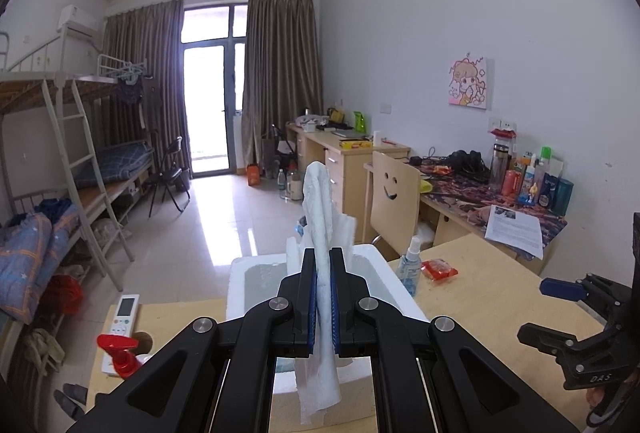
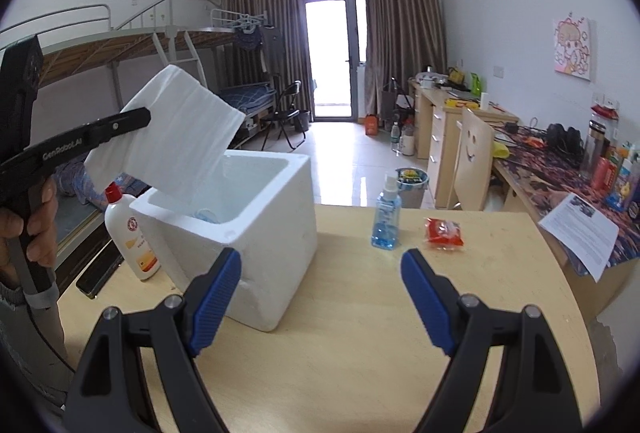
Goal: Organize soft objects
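My left gripper (image 1: 323, 265) is shut on a white cloth (image 1: 322, 217) that stands up between its blue pads and hangs below them. From the right wrist view the same white cloth (image 2: 176, 137) hovers over the open top of a white foam box (image 2: 256, 217), with the left gripper (image 2: 140, 119) at its upper left corner. The foam box (image 1: 396, 289) sits on the wooden table (image 2: 360, 333). My right gripper (image 2: 320, 273) stands open above the table, nothing between its fingers, to the right of the box.
A blue spray bottle (image 2: 386, 213) and a red packet (image 2: 444, 231) lie beyond the right gripper. A white bottle with a red cap (image 2: 128, 233) stands left of the box. A remote control (image 1: 122, 317) and red spray head (image 1: 120, 349) sit at the table's left.
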A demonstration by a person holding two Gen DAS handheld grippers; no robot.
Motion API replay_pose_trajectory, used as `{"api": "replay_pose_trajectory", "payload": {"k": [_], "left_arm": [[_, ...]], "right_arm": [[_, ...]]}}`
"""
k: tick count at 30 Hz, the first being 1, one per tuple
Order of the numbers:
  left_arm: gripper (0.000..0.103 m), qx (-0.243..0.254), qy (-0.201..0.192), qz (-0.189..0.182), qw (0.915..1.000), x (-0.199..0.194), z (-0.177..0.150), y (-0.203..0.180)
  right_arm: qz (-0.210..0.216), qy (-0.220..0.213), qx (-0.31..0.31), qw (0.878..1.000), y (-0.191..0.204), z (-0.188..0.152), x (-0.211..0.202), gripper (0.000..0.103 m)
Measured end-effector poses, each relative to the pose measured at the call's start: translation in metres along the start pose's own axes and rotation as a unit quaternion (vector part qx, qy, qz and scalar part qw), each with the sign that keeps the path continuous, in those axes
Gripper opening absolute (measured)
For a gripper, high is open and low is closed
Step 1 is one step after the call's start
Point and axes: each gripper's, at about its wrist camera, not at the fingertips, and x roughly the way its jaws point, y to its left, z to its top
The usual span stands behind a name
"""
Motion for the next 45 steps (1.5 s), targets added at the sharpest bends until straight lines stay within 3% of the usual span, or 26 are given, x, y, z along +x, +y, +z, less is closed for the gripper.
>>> {"api": "replay_pose_trajectory", "payload": {"k": [18, 20, 22, 24, 29, 38, 45], "left_arm": [[0.008, 0.000, 0.034, 0.002, 0.9994, 0.038, 0.000, -0.001], [0.027, 0.003, 0.037, 0.007, 0.9993, 0.044, -0.001, 0.001], [0.075, -0.006, 0.040, 0.007, 0.9992, 0.048, -0.003, 0.006], [0.092, -0.022, 0.032, 0.009, 0.9992, 0.046, -0.003, 0.009], [0.102, -0.013, 0.016, 0.018, 0.9996, 0.036, -0.001, 0.004], [0.102, 0.000, 0.008, 0.022, 0.9997, 0.021, 0.005, -0.008], [0.102, 0.006, 0.003, 0.026, 0.9996, -0.001, 0.002, -0.012]], "right_arm": [[-0.015, 0.000, 0.006, 1.000, -0.009, -0.010, -0.010, 0.085], [-0.014, 0.004, 0.007, 1.000, -0.010, -0.011, -0.009, 0.085], [-0.014, 0.006, 0.006, 1.000, -0.011, -0.013, -0.007, 0.085], [-0.014, 0.005, 0.007, 1.000, -0.013, -0.013, -0.008, 0.085], [-0.011, 0.000, 0.016, 1.000, -0.017, -0.012, -0.009, 0.085], [-0.008, -0.005, 0.016, 1.000, -0.016, -0.013, -0.015, 0.086], [-0.006, -0.025, 0.017, 1.000, -0.011, -0.012, -0.035, 0.093]]}}
